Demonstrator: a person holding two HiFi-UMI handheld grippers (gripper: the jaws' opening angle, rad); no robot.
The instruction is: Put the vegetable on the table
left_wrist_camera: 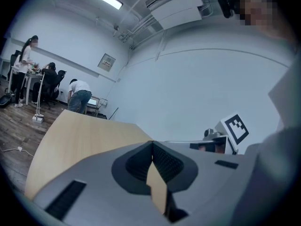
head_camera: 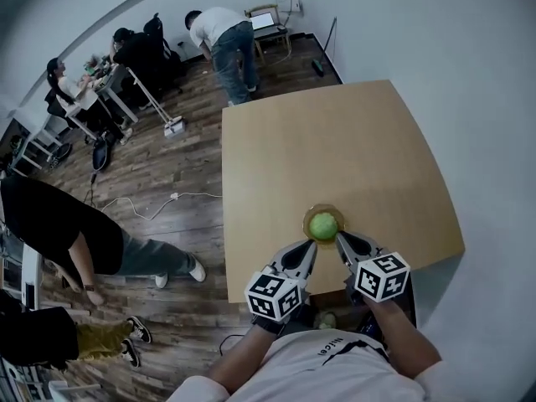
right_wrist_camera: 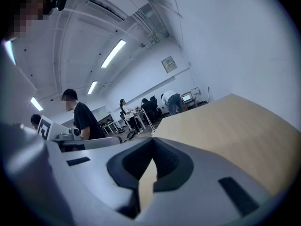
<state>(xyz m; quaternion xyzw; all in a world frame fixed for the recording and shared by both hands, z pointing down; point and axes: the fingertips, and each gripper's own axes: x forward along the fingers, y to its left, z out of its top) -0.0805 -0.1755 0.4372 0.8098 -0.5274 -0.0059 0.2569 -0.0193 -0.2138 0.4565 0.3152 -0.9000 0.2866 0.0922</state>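
The green vegetable (head_camera: 323, 224) sits in a shallow dish (head_camera: 308, 214) on the worktop (head_camera: 335, 141), just ahead of the fingertips; left gripper (head_camera: 308, 248) and right gripper (head_camera: 342, 241) flank it, fingers pressed together and empty, probably poised to lift it out.

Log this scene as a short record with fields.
vegetable: round, green, sitting in a shallow amber dish
dish: on the wooden table, near its front edge
left gripper: fingers closed, empty, tips close to the dish
right gripper: fingers closed, empty, tips close to the dish
task state: vegetable not yet picked up
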